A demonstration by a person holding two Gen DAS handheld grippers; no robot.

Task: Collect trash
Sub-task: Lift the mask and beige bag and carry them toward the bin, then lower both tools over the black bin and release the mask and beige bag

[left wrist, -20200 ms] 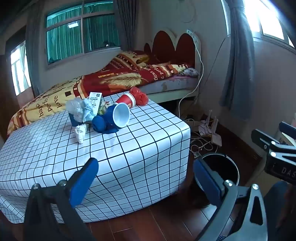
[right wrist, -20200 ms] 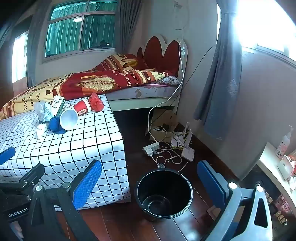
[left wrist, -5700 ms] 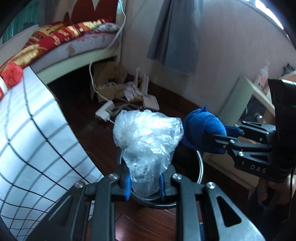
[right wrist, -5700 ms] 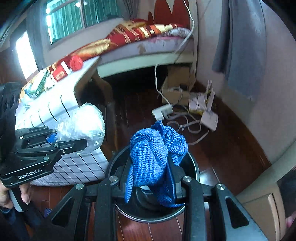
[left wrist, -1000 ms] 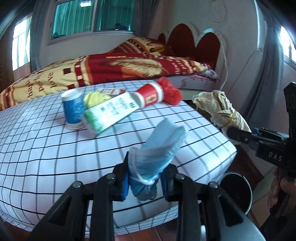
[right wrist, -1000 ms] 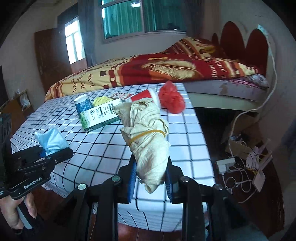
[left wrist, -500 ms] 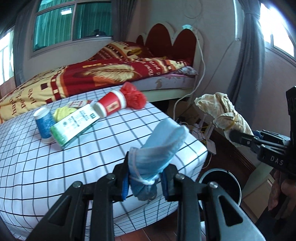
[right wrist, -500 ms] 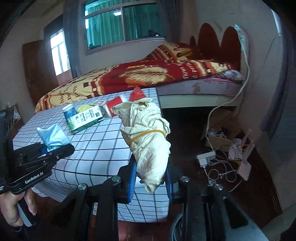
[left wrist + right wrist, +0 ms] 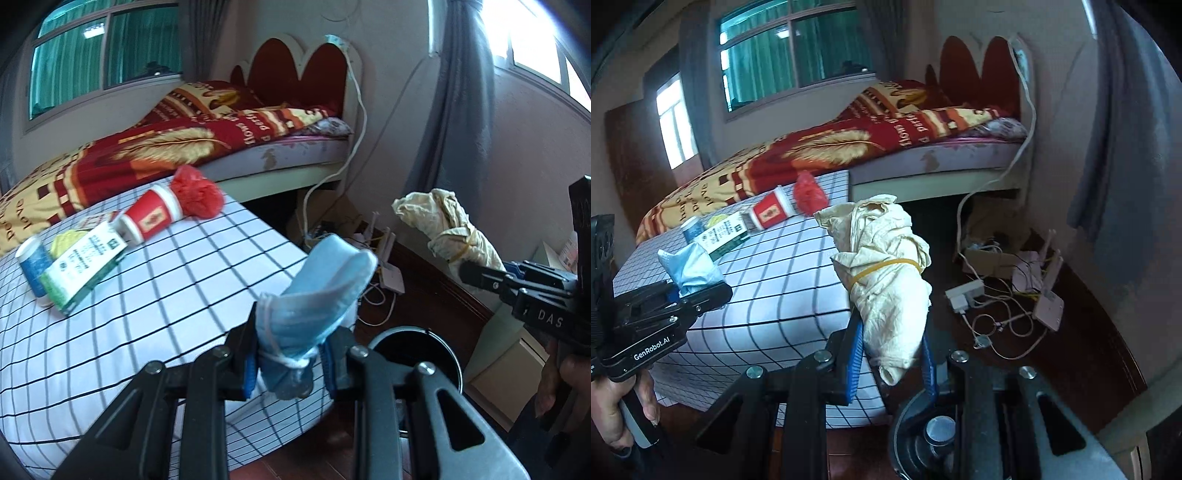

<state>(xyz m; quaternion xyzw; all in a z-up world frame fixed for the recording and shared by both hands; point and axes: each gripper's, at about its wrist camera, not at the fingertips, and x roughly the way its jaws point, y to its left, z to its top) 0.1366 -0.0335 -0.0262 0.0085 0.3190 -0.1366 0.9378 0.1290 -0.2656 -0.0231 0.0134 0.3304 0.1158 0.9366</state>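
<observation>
My left gripper (image 9: pixel 290 363) is shut on a crumpled blue face mask (image 9: pixel 317 295), held in the air off the table's near right corner. My right gripper (image 9: pixel 892 363) is shut on a beige cloth bundle (image 9: pixel 886 273) tied with a rubber band. In the left wrist view that bundle (image 9: pixel 447 229) hangs at the right, above and beyond the black bin (image 9: pixel 417 350). The bin's rim (image 9: pixel 905 424) shows under my right gripper. On the checked table (image 9: pixel 177 280) lie a red cup (image 9: pixel 151 218), a red bag (image 9: pixel 197 197), a green-white carton (image 9: pixel 81 267), a blue-white cup (image 9: pixel 33 260) and a yellow wad (image 9: pixel 68 242).
A bed with a red and yellow blanket (image 9: pixel 166 155) stands behind the table. Cables, a power strip (image 9: pixel 964 293) and a router (image 9: pixel 1049 302) lie on the wooden floor by the wall. A low white cabinet (image 9: pixel 506 362) stands at the right. A person's hand (image 9: pixel 628 413) holds the left gripper's handle.
Both grippers have swung right, away from the table and toward the bin, each keeping its load. The bin has come into fuller view beneath them.
</observation>
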